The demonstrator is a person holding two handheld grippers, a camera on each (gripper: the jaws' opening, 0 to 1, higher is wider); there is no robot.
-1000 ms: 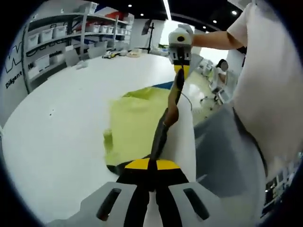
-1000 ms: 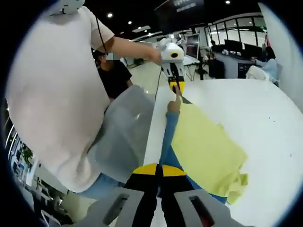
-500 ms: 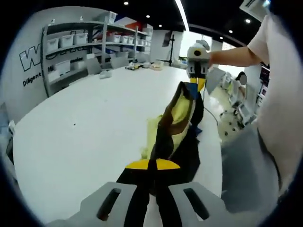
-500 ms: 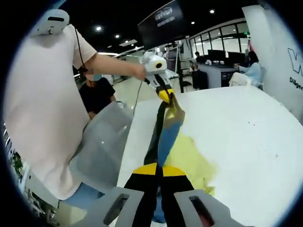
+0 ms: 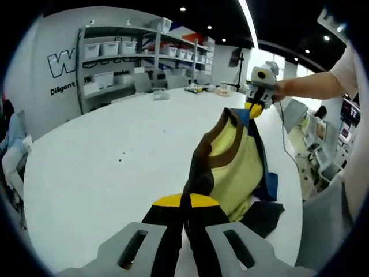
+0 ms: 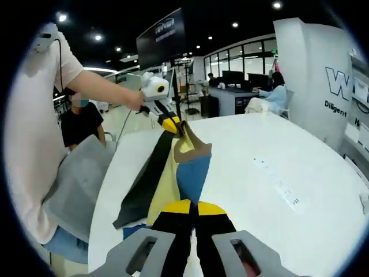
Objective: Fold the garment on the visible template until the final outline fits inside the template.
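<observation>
One garment (image 5: pixel 233 164), yellow with dark brown trim and blue and black parts, hangs stretched between the two claws above the white surface (image 5: pixel 109 161). The left claw (image 5: pixel 185 202) is clamped shut on one end of it. The right claw (image 6: pixel 193 205) is likewise closed on the other end, seen across in the left gripper view near a hand (image 5: pixel 281 92). The garment's lower folds droop toward the surface. Shelves (image 5: pixel 135 55) stand behind.

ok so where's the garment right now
The garment hangs stretched between the left gripper and right gripper, lifted above the white table.
</observation>
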